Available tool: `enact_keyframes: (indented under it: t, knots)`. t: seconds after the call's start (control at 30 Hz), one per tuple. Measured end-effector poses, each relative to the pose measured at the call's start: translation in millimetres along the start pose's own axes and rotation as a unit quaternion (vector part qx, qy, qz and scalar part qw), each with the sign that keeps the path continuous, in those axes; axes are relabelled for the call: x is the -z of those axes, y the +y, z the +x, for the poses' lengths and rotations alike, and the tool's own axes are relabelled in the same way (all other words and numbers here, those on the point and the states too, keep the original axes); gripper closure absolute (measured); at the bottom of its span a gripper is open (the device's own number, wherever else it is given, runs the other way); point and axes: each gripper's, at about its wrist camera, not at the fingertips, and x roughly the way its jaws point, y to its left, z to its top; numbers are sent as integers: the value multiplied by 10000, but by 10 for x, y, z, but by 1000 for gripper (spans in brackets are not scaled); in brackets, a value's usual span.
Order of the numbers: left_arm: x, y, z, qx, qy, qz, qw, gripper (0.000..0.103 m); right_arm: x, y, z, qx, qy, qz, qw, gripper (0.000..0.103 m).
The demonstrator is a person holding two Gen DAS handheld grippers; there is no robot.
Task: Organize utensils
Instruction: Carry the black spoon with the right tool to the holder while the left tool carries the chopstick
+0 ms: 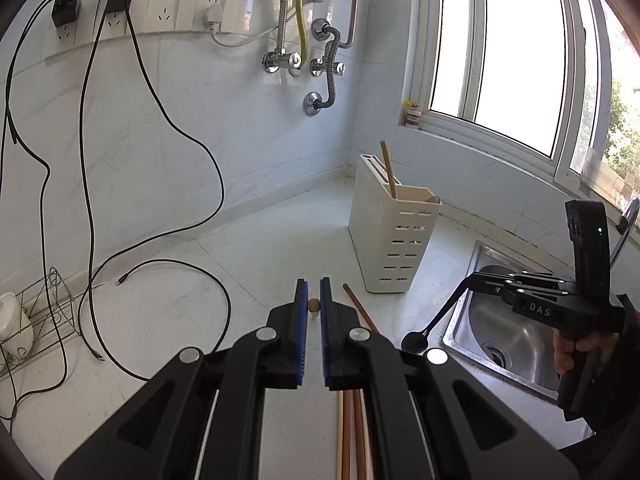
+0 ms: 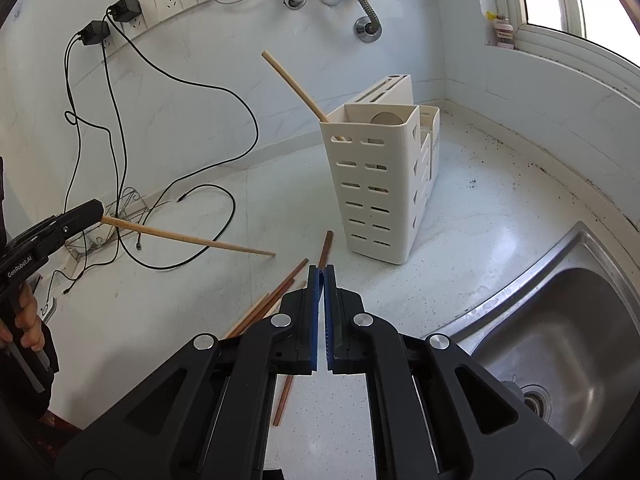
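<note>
Both grippers lifted over the counter, each closed on a utensil

The left gripper [image 1: 314, 292] clamps a pale wooden chopstick [image 2: 188, 237]; the right gripper [image 2: 321, 270] pinches a black spoon [image 1: 416, 342]. Loose chopsticks [image 2: 276, 300] lie just below both; the cream utensil holder [image 2: 380, 184] stands ahead.

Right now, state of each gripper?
Left gripper: closed on a light wooden chopstick.
Right gripper: closed on a black spoon.
</note>
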Motion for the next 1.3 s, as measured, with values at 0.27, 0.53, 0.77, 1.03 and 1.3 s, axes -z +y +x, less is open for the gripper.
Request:
enact_keyframes:
  t: [0.27,0.53,0.77,1.03,1.3]
  knots:
    - [-266,-20,-20,22,-376,-10,9993,97,-190,-16,-185,168,-354,-100,9992,101]
    - [-560,-114,-223,494,-757,22,9959,97,-476,-58,-509,220,-860,-116,9960,101]
    - [-850,-258,-393,908,-1030,171,9904,97,-894,-120,-848,545,-1464,-213,9875,101]
    - [-1022,-483,-796,1287,-1692,475,9760,97,-1165,-198,-1043,901,-1888,-301,9774,101]
    - [-1301,-714,-710,1215,-2056,678,9687,97,-1331,-217,-872,846,-1948,-266,9768,101]
